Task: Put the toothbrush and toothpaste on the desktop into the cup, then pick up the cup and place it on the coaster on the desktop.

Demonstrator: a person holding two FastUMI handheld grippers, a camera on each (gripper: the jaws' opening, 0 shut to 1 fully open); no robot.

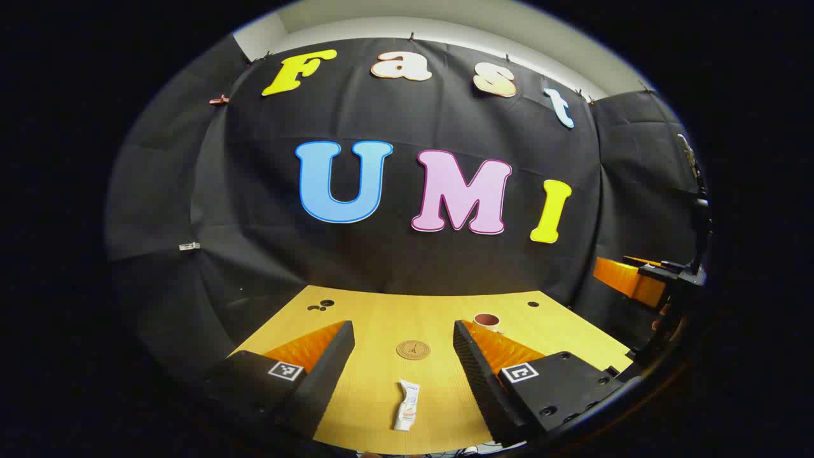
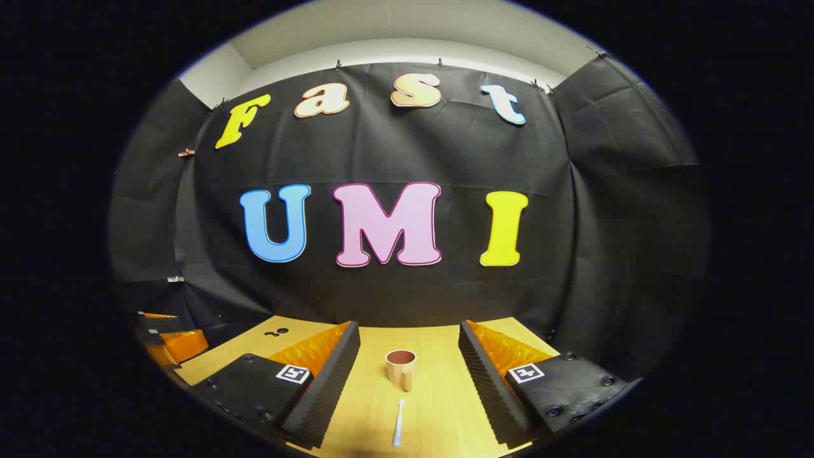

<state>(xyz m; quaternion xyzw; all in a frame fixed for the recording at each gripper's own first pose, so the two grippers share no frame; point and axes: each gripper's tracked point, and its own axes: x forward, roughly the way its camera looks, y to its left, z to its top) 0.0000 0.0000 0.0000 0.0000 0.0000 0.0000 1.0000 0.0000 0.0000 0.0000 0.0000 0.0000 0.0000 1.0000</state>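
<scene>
Toothpaste, a small white squeezed tube (image 1: pixel 406 405), flat on the light wooden desktop (image 1: pixel 381 318), centred in the gap between the fingers of the left gripper (image 1: pixel 402 346) and nearer than their tips. Jaws wide apart, holding nothing. Round brown coaster with a dark central mark (image 1: pixel 413 349) farther out on the same line, level with the fingertips. Fingers: black ribbed foam pads on the inner faces, orange ridged plastic behind, black bodies with square printed markers.

In the right gripper view, right gripper (image 2: pixel 410 346) likewise spread open and empty. Slim white toothbrush (image 2: pixel 398 422) lengthwise on the desktop between the fingers, close in. Beige cup with a reddish-brown interior (image 2: pixel 400 367) upright just beyond the toothbrush, handle not discernible.

In the left gripper view, cup rim partly hidden behind the right-hand fingertip; other gripper, orange and black, at the far right edge above the desktop corner.
</scene>
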